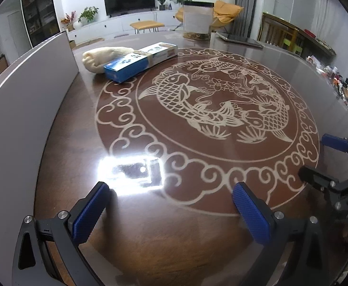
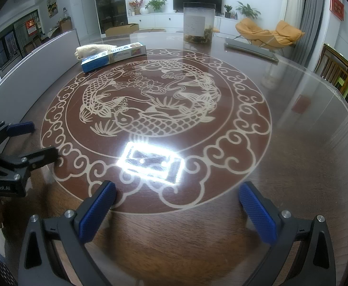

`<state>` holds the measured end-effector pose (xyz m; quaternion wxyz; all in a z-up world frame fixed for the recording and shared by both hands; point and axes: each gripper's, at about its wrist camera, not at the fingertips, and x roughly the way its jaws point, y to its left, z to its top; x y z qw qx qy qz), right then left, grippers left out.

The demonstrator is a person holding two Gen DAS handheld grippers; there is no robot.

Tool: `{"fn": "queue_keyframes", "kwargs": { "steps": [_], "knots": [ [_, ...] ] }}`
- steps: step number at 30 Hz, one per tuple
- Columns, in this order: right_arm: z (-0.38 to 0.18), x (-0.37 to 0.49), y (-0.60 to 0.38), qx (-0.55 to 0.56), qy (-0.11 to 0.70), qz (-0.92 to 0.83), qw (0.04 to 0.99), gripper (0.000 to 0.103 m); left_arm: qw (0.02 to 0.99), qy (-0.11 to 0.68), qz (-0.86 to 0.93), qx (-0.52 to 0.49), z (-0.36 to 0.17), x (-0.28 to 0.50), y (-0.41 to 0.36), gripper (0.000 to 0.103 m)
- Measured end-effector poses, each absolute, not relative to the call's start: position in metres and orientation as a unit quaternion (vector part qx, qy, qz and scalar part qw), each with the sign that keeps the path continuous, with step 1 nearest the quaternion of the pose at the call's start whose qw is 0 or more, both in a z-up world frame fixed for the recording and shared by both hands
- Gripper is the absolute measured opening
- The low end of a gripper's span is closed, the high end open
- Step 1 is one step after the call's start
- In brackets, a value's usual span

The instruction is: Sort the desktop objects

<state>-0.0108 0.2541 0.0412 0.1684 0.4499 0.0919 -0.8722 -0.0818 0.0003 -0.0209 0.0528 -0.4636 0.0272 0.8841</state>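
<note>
A long blue and white box (image 1: 140, 60) (image 2: 113, 56) lies at the far left of the round brown table (image 1: 174, 238), leaning on a cream knitted glove (image 1: 102, 58) (image 2: 90, 48). My left gripper (image 1: 171, 211) is open and empty above the table's near edge; it also shows at the left of the right wrist view (image 2: 40, 140). My right gripper (image 2: 177, 211) is open and empty, near the front edge; it also shows at the right of the left wrist view (image 1: 316, 157). Both are far from the box and glove.
A clear jar (image 1: 197, 20) (image 2: 199, 22) with brown contents stands at the table's far side. A flat grey tablet (image 1: 240, 39) (image 2: 250, 48) lies to its right. A white panel (image 1: 26, 90) (image 2: 31, 64) borders the table's left side. A lamp glare (image 2: 150, 163) marks the glass top.
</note>
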Motion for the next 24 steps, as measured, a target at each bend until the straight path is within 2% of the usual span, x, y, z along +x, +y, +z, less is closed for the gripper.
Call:
{"fn": "queue_keyframes", "kwargs": {
  "steps": [12,19,24],
  "knots": [
    [0.046,-0.007,0.256,0.448,0.085,-0.871,0.184,0.103,0.05,0.027,0.886,-0.46,-0.021,-0.077,-0.002,0.103],
    [0.079,-0.113,0.171,0.463,0.03,-0.838,0.287,0.103,0.042,0.023,0.886,-0.46,-0.021,-0.076,-0.004,0.103],
    [0.102,-0.193,0.1,0.464,0.024,-0.832,0.302,0.103,0.029,0.015,0.887,-0.461,-0.02,-0.076,-0.007,0.103]
  ]
}}
